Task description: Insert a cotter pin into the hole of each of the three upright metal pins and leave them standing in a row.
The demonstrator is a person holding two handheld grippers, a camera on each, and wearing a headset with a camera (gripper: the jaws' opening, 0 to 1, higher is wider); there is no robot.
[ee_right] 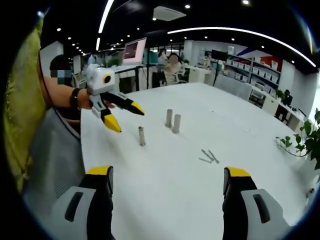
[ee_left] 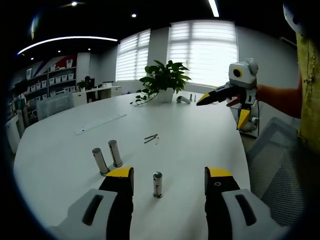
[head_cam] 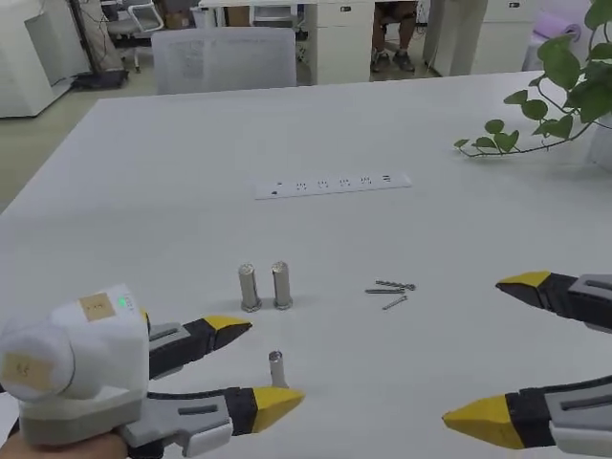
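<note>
Our left gripper [ee_left: 169, 176] is open, with its jaws on both sides of the near metal pin [head_cam: 276, 369] and not touching it. The two far metal pins [head_cam: 249, 287] stand just beside each other. Our right gripper [head_cam: 472, 350] is open too, and empty. The cotter pins [head_cam: 390, 291] lie on the table [head_cam: 430, 220], to the right of the far pair. We judge them thin, light and easy to bend, so we would grip one at its head.

Two metal pins [head_cam: 249, 287] side by side, third pin [head_cam: 275, 367] nearer, cotter pins [head_cam: 390, 291] rightward, power strip [head_cam: 333, 185] behind.
</note>
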